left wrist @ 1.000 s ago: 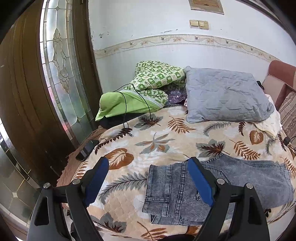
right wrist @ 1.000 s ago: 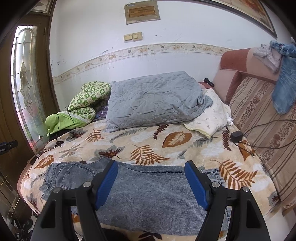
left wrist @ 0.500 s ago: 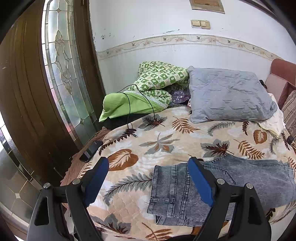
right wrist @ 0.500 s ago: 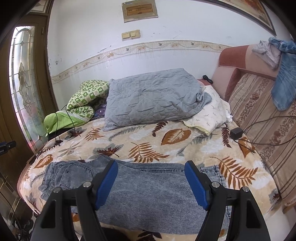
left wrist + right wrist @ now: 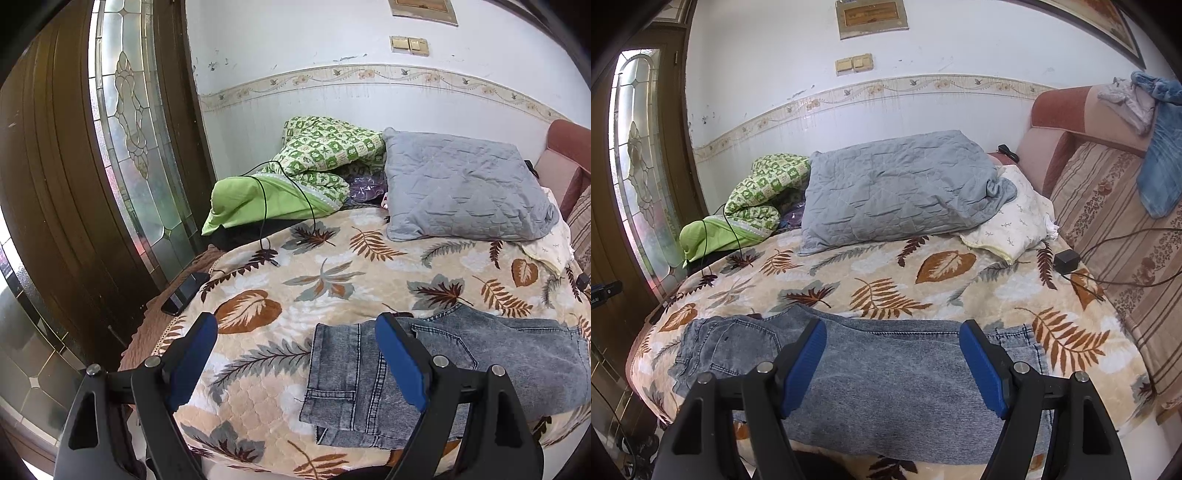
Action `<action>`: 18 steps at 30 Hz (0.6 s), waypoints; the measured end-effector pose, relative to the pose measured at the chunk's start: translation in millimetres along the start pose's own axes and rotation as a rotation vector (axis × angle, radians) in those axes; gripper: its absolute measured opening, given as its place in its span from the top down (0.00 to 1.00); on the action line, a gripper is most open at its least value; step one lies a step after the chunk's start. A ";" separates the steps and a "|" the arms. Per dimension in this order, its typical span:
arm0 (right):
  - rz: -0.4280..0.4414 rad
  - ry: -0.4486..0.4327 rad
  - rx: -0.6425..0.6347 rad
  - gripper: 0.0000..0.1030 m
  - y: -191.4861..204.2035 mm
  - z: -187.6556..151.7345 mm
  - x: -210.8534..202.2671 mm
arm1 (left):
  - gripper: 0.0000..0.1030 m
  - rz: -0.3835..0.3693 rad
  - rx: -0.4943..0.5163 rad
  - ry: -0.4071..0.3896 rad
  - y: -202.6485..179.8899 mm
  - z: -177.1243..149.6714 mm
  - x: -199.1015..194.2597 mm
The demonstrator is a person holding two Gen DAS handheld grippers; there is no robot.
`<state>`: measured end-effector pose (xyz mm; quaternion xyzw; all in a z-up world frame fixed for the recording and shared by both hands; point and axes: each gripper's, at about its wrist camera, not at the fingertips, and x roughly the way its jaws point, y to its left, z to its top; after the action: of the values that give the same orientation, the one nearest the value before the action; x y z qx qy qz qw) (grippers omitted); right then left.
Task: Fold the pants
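Note:
Grey-blue denim pants [image 5: 894, 373] lie flat along the near edge of the bed, on a leaf-patterned blanket [image 5: 886, 273]. In the left wrist view the pants [image 5: 480, 362] fill the lower right, with the waistband end toward the left. My left gripper [image 5: 295, 328] is open and empty, held above the blanket at the waistband end of the pants. My right gripper [image 5: 892, 332] is open and empty, held above the middle of the pants.
A grey pillow [image 5: 897, 188], a cream pillow [image 5: 1012, 221] and a green quilt [image 5: 317, 162] lie at the back. A black cable [image 5: 266, 206] and a phone [image 5: 184, 291] sit at the left edge. A charger [image 5: 1066, 260] lies by the striped sofa back [image 5: 1126, 236].
Both grippers have drawn back and up slightly from the bed, so the pants sit a little lower and further right in the left view. Jaws stay open.

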<state>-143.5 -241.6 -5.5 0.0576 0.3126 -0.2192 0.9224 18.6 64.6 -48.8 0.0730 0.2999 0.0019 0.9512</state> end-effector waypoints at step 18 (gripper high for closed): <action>-0.006 0.011 0.006 0.25 -1.0 -4.2 4.0 | 0.15 0.010 -0.010 0.014 3.2 -4.0 4.7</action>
<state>-143.4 -243.0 -11.2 0.0606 0.3171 -0.2226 0.9199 20.3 68.6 -54.3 0.0697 0.3060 0.0090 0.9495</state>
